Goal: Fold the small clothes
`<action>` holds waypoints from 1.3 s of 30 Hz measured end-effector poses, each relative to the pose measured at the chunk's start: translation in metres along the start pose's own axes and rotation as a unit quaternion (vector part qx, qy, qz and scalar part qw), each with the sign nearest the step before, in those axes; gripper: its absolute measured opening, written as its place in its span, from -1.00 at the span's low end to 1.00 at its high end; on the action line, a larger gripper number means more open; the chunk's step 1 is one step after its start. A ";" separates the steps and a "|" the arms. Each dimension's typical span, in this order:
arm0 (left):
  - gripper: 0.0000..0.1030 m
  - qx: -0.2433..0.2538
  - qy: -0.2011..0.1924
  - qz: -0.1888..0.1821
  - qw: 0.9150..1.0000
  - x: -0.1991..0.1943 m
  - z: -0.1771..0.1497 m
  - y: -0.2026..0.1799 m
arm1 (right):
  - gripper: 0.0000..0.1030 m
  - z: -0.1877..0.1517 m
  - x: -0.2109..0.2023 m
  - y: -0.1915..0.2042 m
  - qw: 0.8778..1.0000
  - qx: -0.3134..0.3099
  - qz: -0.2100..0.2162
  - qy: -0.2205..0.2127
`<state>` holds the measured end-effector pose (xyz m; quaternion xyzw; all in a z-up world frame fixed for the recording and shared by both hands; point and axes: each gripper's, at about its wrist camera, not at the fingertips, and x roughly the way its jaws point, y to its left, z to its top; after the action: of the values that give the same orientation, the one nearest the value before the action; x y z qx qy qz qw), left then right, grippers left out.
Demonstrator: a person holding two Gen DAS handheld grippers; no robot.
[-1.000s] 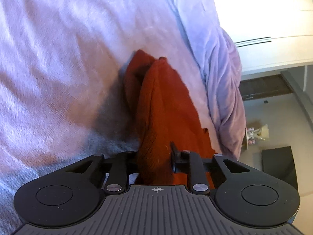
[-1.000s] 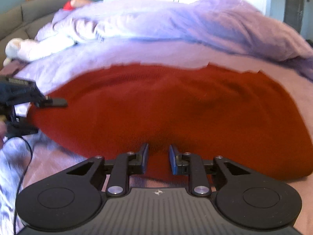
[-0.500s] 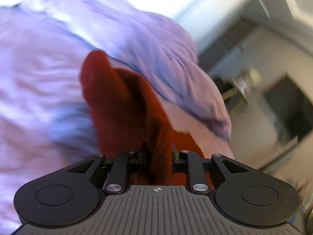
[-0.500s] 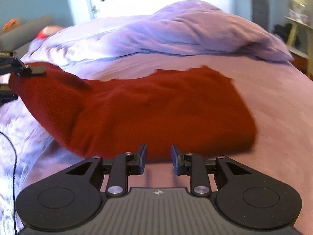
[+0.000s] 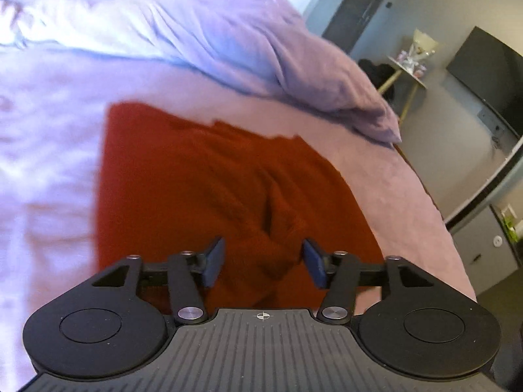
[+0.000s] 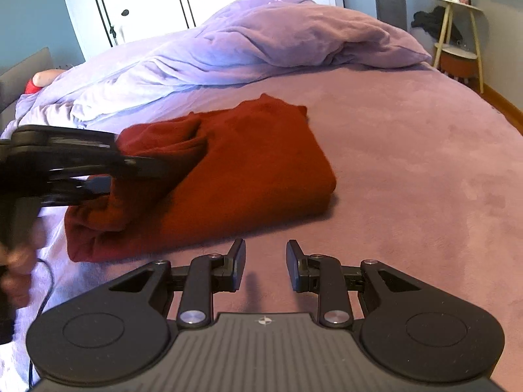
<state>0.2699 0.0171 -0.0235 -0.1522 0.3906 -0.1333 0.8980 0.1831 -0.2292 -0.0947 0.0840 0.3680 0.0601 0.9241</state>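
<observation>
Two tongs, both spread wide and gripping nothing. Left tongs (image 5: pixel 264 263) right over the near edge of the red garment (image 5: pixel 212 189), a raised ridge of cloth sitting between the parted tips, not pinched. Right tongs (image 6: pixel 265 266) hanging above bare bed (image 6: pixel 408 163), just short of the garment (image 6: pixel 261 170), which lies ahead and to their left. Left tongs seen from there (image 6: pixel 137 166) reaching in over the rumpled end of the cloth. Folded over already, by the look of it: a thick doubled slab with a clean straight edge on the side nearer the right tongs. Bunched and wrinkled at the left tongs' end, so likely one smoothing or one more fold left. Heaped purple duvet (image 6: pixel 278 42) well beyond both tongs, clear of the work.
</observation>
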 end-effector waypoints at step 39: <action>0.67 -0.106 0.011 0.131 0.986 -0.026 -0.032 0.062 | -0.87 0.068 0.080 0.083 0.990 -0.073 0.121 0.003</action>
<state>0.2362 0.0778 -0.0506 -0.1927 0.4292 0.0261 0.8820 0.2834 -0.1412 -0.0834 0.0600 0.3526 0.1988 0.9124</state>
